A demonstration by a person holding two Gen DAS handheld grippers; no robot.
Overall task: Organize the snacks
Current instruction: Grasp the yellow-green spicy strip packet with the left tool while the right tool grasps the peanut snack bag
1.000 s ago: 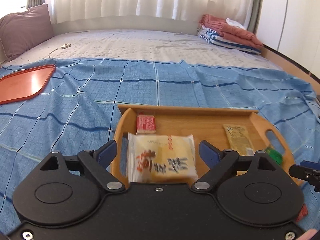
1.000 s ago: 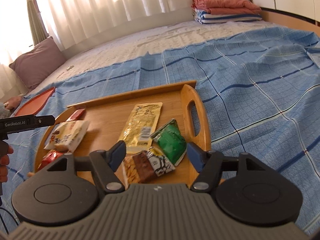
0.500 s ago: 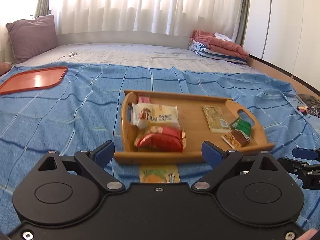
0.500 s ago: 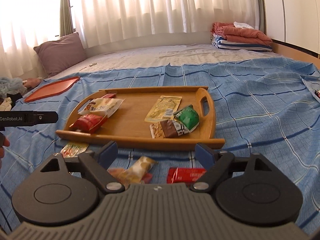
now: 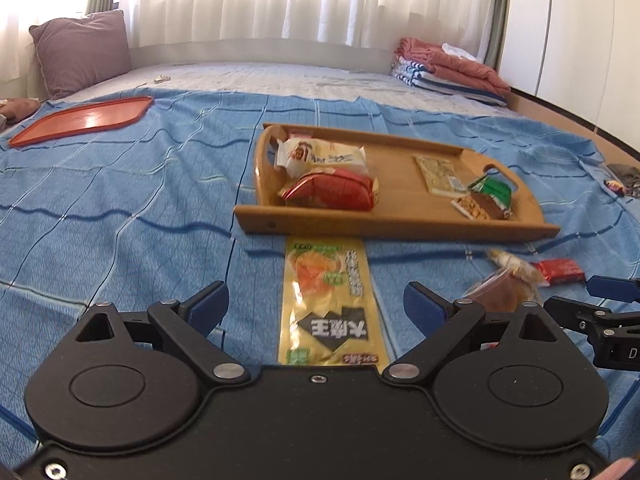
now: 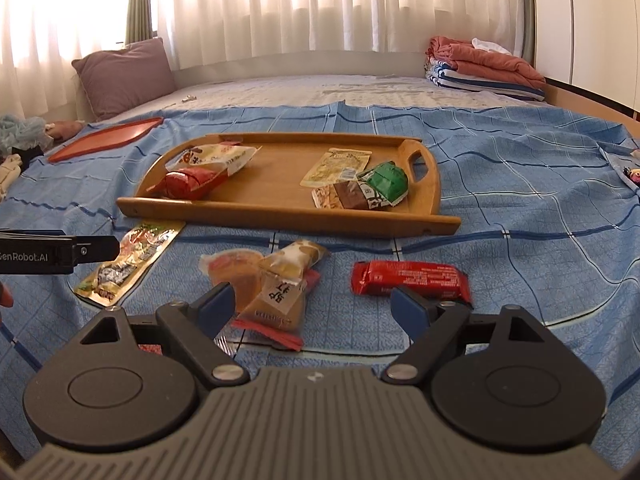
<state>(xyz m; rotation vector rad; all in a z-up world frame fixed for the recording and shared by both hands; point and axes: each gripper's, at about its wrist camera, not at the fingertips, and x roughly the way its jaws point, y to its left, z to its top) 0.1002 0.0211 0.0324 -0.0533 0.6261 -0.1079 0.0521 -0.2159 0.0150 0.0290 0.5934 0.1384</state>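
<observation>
Far left, both views: orange tray (image 5: 84, 120) on the blue checked bed cover (image 5: 120, 208), purple pillow (image 5: 80, 52) behind it.

Left tool (image 5: 316, 304): jaws spread wide, nothing gripped, and they've just been opening. A long yellow-green packet (image 5: 328, 300) lies flat on the cover between the fingers, top end at the near rim of the wooden tray (image 5: 392, 224). The pads are not touching it. The right wrist view shows the same packet off to the side, angled, next to the left tool's fingertip.

Wooden tray, centre: white-yellow pack (image 5: 324, 156) and red pack (image 5: 332, 190) at the left end; flat yellow sachet (image 5: 438, 174), green pack (image 5: 494, 190) and brown-and-white bar (image 5: 478, 208) at the right end by the handle cutout.

Right tool (image 6: 312, 306): jaws also spread, just been opening, empty. A tan pastry pack (image 6: 284, 284) lies on an orange-red wrapper (image 6: 230, 266) between the fingers; contact unclear. Red bar (image 6: 410, 278) is just ahead of the right finger. The left wrist view catches these three only at its right edge, blurred, partly behind the right tool.

Far right: folded blankets (image 6: 484, 68) at the back of the bed.
</observation>
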